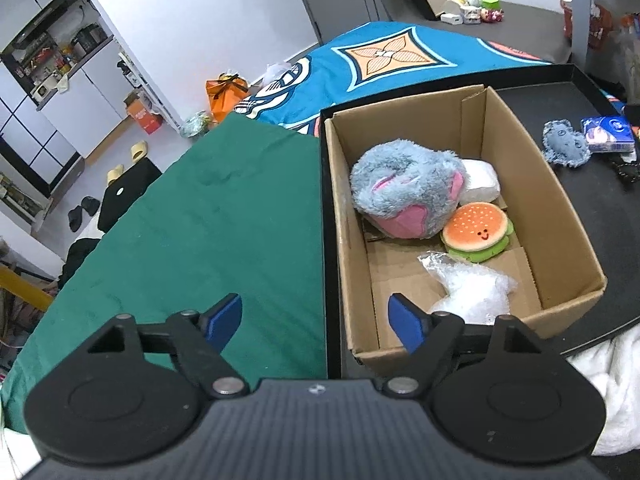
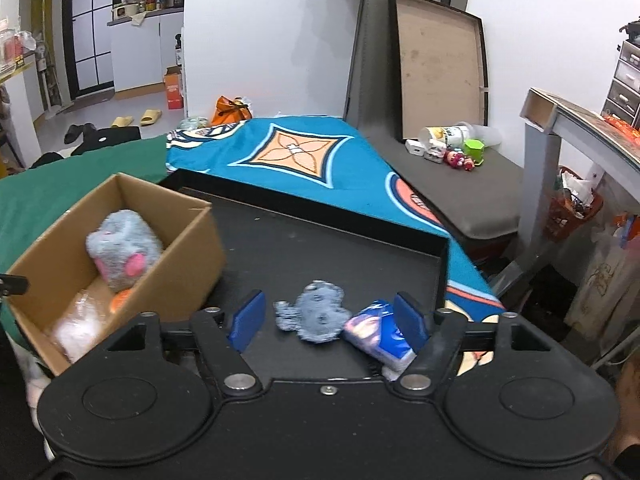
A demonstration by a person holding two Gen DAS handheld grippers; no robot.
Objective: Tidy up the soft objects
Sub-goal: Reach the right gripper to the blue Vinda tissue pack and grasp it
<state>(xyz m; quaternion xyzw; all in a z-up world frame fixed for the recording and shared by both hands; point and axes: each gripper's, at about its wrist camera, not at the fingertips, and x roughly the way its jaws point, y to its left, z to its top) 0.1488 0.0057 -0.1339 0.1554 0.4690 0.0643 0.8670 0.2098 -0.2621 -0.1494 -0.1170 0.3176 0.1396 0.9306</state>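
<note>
The cardboard box (image 1: 452, 216) sits at the left end of the black tray (image 2: 328, 248), serving as the collecting bin. Inside lie the grey-and-pink plush (image 1: 404, 192), a white soft pack (image 1: 480, 178) at its 3 o'clock, the burger plush (image 1: 476, 232) at its 5 o'clock, and a clear plastic bag (image 1: 472, 284) nearest the camera. The left hand-held gripper (image 1: 316, 320) hangs over the box's near corner, jaws spread and empty (apparently released). The right hand-held gripper (image 2: 328, 322) is also spread wide, bracketing the small grey plush (image 2: 318, 316) and, at its 4 o'clock, the blue tissue packet (image 2: 380, 334), touching neither — likely lined up for the next pick.
</note>
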